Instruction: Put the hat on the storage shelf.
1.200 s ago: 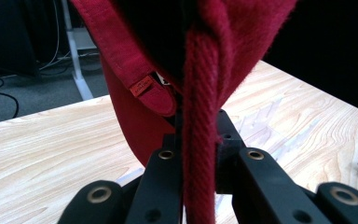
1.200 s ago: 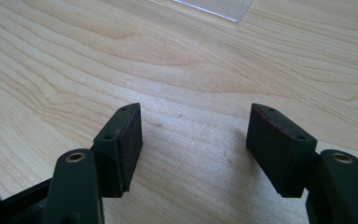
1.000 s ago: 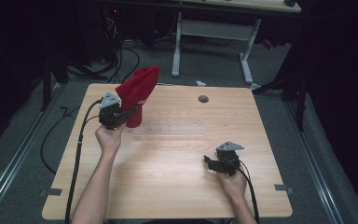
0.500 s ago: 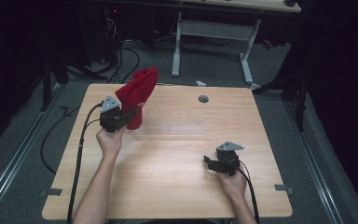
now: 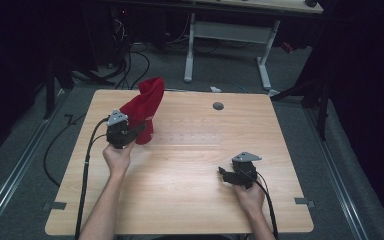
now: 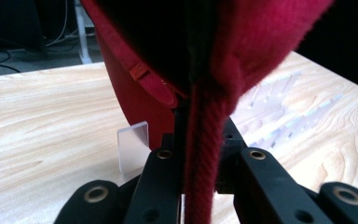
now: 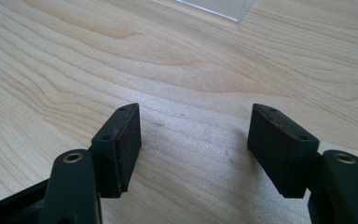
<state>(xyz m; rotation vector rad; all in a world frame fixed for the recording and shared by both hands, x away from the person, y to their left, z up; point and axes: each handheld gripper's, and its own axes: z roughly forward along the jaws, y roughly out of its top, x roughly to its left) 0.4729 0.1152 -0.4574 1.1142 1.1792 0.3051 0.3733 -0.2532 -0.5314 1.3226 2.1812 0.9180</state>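
Left claw [image 5: 136,131] pinches the hem of the red cloth [image 5: 144,106], raised above the desk [image 5: 190,200] at its far-left part. Right claw [image 5: 223,173], near-right of the cloth, rests spread and empty on the desk.

The red cloth [image 6: 261,42] runs off the top edge of the left gripper view, so its upper part is cut away. Its ribbed hem hides the pads of the left gripper [image 6: 198,154]. Just beyond those jaws, a small clear block [image 6: 133,144] is half covered by cloth and jaw. Ahead of the right gripper [image 7: 193,140], a clear piece [image 7: 219,7] is clipped by the top edge.
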